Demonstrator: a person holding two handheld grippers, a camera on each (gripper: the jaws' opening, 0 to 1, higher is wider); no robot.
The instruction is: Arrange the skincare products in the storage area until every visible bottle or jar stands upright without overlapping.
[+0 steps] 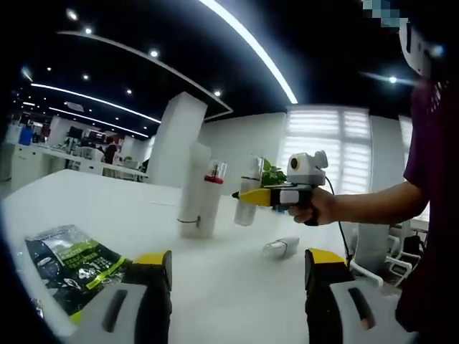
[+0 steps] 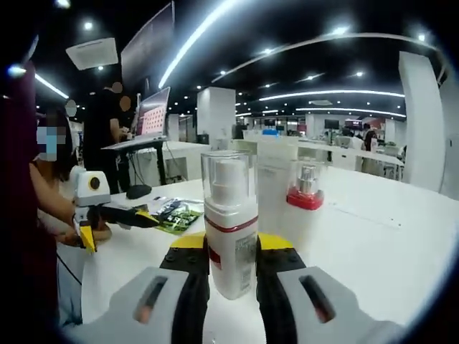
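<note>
My right gripper [image 2: 231, 261] is shut on a white pump bottle with a clear cap [image 2: 229, 229], held upright just above the white table [image 2: 373, 236]. In the left gripper view that bottle [image 1: 247, 197] hangs in the right gripper [image 1: 259, 195], to the right of a tall white bottle [image 1: 193, 188] and a red-collared bottle [image 1: 214, 195], both standing. A small clear bottle [image 1: 281, 247] lies on its side nearer to me. My left gripper [image 1: 237, 272] is open over the table with nothing between its jaws. From the right gripper view, the left gripper [image 2: 118, 218] is at the left.
A green and black sachet [image 1: 72, 261] lies flat at the near left of the table [image 1: 215, 301]; the sachet [image 2: 176, 208] also lies behind the held bottle. A person's hand [image 1: 319, 208] and arm reach in from the right. Desks and a pillar stand behind.
</note>
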